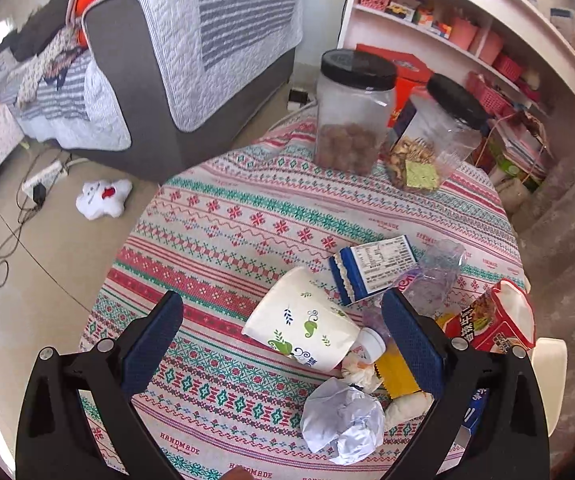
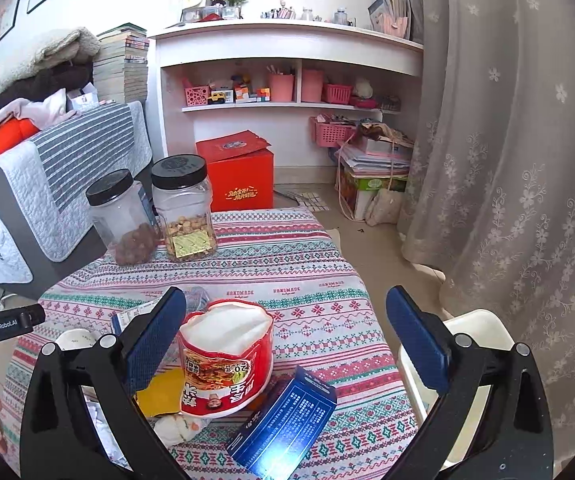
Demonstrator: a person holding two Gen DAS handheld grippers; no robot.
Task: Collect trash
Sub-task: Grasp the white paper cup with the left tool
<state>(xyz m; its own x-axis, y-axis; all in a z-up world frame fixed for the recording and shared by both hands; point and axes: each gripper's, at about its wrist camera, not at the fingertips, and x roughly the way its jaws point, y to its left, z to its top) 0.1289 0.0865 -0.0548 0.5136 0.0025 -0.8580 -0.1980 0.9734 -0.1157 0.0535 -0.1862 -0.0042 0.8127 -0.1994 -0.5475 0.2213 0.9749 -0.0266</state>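
Observation:
Trash lies on the patterned tablecloth (image 1: 223,240). In the left wrist view a tipped white paper cup (image 1: 303,320) lies between the open fingers of my left gripper (image 1: 287,332), with a crumpled paper ball (image 1: 343,420), a yellow wrapper (image 1: 395,376), a blue-edged carton (image 1: 371,268) and clear plastic (image 1: 435,276) nearby. A red noodle cup (image 1: 495,320) stands at the right. In the right wrist view my right gripper (image 2: 287,340) is open above the red noodle cup (image 2: 227,360), and a blue box (image 2: 287,424) lies in front of it.
Two black-lidded clear jars (image 1: 351,112) (image 1: 435,136) stand at the table's far side, also shown in the right wrist view (image 2: 183,208). A grey sofa (image 1: 175,72), a white shelf (image 2: 287,64), a red box (image 2: 243,176), a curtain (image 2: 507,160) and a white chair (image 2: 471,360) surround the table.

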